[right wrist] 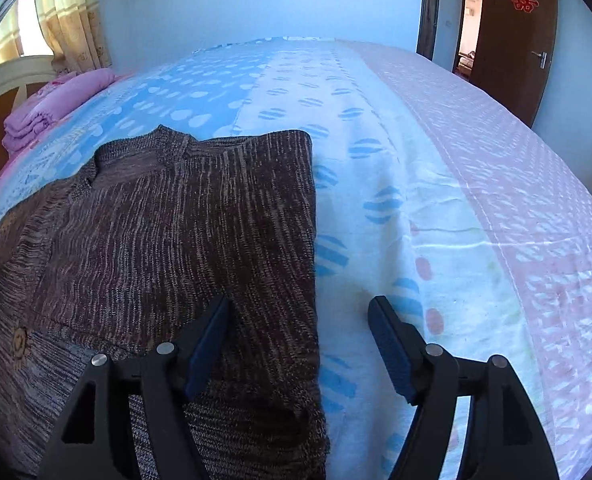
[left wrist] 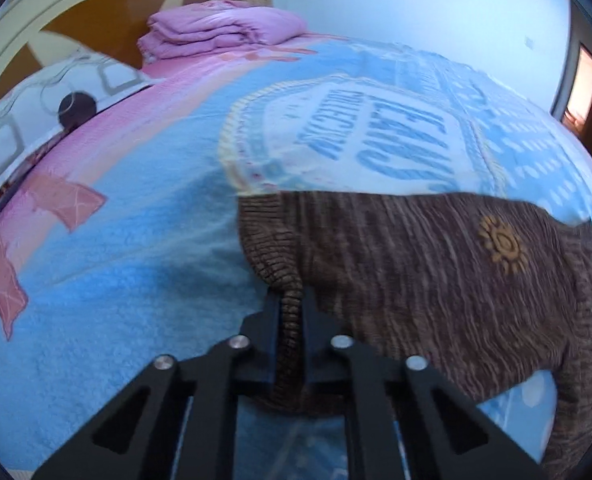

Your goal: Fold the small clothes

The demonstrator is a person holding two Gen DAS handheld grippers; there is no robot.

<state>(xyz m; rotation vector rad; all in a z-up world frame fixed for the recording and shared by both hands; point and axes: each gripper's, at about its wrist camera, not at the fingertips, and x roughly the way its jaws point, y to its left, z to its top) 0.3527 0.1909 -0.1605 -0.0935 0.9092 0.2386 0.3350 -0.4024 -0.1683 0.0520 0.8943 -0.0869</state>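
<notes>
A small brown knitted sweater (left wrist: 416, 272) with a yellow sun emblem (left wrist: 503, 245) lies on the bed. My left gripper (left wrist: 291, 300) is shut on its ribbed cuff or hem, which runs between the two fingers. In the right wrist view the sweater (right wrist: 167, 240) lies partly folded, with a straight right edge and the neckline at the far end. My right gripper (right wrist: 300, 312) is open and empty, just above the sweater's near right edge; its left finger (right wrist: 211, 328) is over the fabric and its right finger (right wrist: 388, 336) is over the sheet.
The bed is covered by a blue, white and pink printed sheet (right wrist: 416, 184). A folded pink quilt (left wrist: 223, 28) and a pillow (left wrist: 35, 108) lie by the headboard (left wrist: 55, 4). A brown door (right wrist: 516, 40) stands at the far right.
</notes>
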